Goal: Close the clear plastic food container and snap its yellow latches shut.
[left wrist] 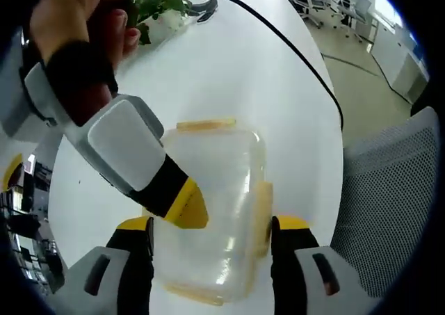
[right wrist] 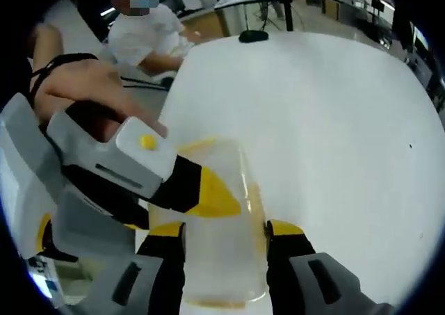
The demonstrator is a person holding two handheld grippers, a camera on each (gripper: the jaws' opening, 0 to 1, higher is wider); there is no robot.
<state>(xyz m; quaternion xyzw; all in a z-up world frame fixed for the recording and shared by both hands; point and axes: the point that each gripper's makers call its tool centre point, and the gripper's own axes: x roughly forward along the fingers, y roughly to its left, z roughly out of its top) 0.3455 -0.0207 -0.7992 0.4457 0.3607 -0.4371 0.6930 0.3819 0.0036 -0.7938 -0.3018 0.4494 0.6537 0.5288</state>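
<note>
The clear plastic container (left wrist: pixel 215 169) has its lid on; yellow latches show at its far edge (left wrist: pixel 205 125) and right side (left wrist: pixel 263 211). My left gripper (left wrist: pixel 213 224) holds it, one jaw against each side wall. My right gripper (left wrist: pixel 186 205) comes in from the left in a person's hand, its yellow tip on the lid's left edge. In the right gripper view the container (right wrist: pixel 226 273) fills the gap between the right gripper's (right wrist: pixel 226 226) jaws, which close on it. The left gripper (right wrist: pixel 212 193) reaches it from the left.
The white table (left wrist: pixel 229 65) stretches away beyond the container. A black cable (left wrist: pixel 306 65) runs across it, and a plant (left wrist: pixel 160 9) stands at the far end. A grey mesh chair (left wrist: pixel 389 190) stands to the right. A person in white (right wrist: pixel 149 33) sits beyond the table.
</note>
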